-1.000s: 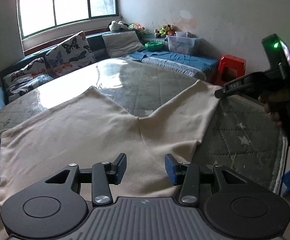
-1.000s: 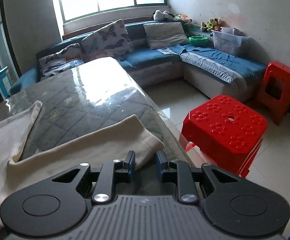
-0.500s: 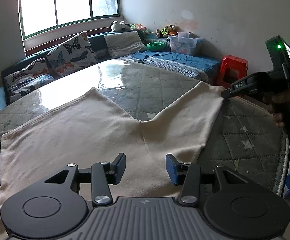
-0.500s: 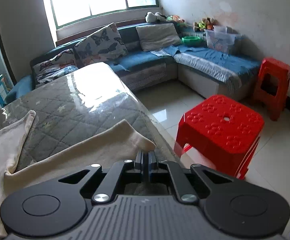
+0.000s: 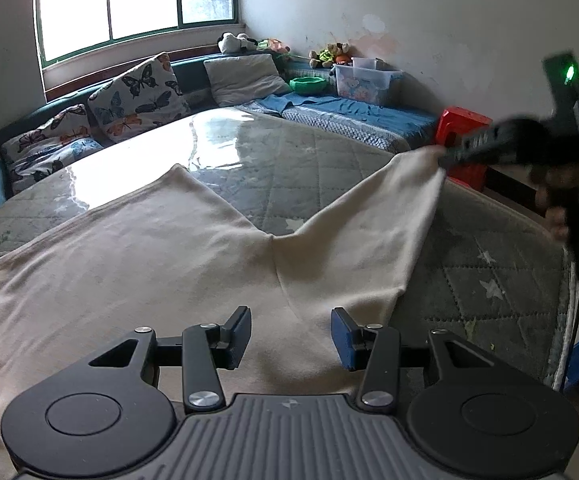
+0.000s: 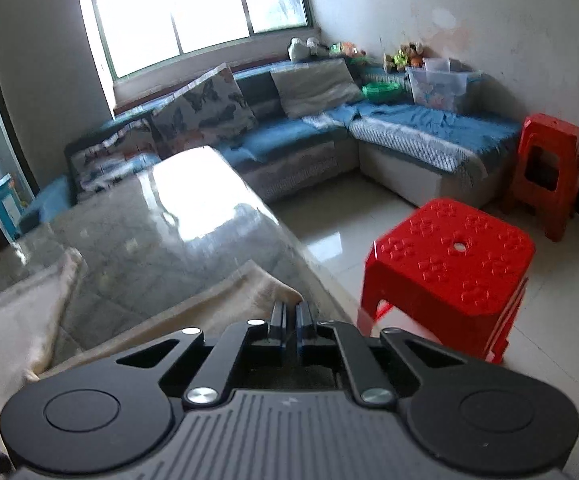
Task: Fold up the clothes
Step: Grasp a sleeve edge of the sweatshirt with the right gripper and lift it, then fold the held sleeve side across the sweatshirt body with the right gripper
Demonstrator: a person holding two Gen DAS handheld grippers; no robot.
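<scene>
My right tool (image 6: 291,314) pinches only the hem tip of the cream trousers (image 5: 161,264) spread mid-frame on the desk (image 5: 321,160), so it may slip while my left tool (image 5: 289,336) hangs wide, idle.

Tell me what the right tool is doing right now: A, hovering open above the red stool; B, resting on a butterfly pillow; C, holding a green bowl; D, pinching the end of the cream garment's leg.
D: the right tool is closed on the leg end of the cream garment, lifting it off the table.
</scene>
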